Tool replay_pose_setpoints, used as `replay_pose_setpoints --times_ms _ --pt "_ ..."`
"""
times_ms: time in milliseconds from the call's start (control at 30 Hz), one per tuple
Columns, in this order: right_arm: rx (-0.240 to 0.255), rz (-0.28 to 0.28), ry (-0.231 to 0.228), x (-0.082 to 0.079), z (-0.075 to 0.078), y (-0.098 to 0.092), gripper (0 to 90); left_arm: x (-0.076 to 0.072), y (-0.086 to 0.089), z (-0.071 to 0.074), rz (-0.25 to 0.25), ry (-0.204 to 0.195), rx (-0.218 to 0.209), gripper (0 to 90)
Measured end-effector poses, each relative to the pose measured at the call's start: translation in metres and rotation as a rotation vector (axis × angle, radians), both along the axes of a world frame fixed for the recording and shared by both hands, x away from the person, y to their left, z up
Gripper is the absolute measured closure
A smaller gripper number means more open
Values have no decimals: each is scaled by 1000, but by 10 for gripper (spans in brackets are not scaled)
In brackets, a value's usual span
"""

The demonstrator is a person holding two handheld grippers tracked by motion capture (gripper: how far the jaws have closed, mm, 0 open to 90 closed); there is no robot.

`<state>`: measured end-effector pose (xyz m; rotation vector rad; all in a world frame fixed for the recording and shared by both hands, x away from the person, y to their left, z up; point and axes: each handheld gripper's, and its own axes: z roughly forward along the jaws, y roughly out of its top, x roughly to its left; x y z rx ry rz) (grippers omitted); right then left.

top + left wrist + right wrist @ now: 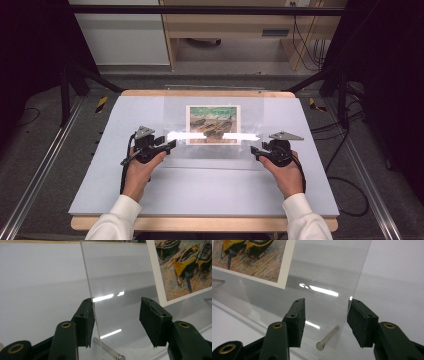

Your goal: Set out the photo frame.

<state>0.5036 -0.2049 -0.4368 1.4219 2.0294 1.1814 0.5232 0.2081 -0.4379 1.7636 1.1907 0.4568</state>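
**Both grippers at the edges of the clear sheet**

Nearest my lens in the left gripper view, the two black jaws stand half open astride the side edge of the clear sheet (120,277); one pad touches that edge, the other stands clear over the sheet's face, so nothing is clamped. That view also shows me a small metal pin (107,350) under the sheet, which the high view is too far off to show. In the right gripper view I see the same: jaws half open across the opposite edge, one pad just at it, another metal pin (327,338) between them.

From above, the sheet lies on the grey board (100,185) over a painting of boats (213,124), glare streaking its near part. Beyond the table sits a wooden cabinet (230,30).

Left gripper (172,145) and right gripper (253,150) point inward at each other, hands low on the board, wrists in white sleeves.
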Motion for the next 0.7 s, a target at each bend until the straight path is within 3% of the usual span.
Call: replay_pose_setpoints --times_ms 700 --pt "-36 12 11 -13 0 -3 604 -14 3 3 -13 18 44 552"
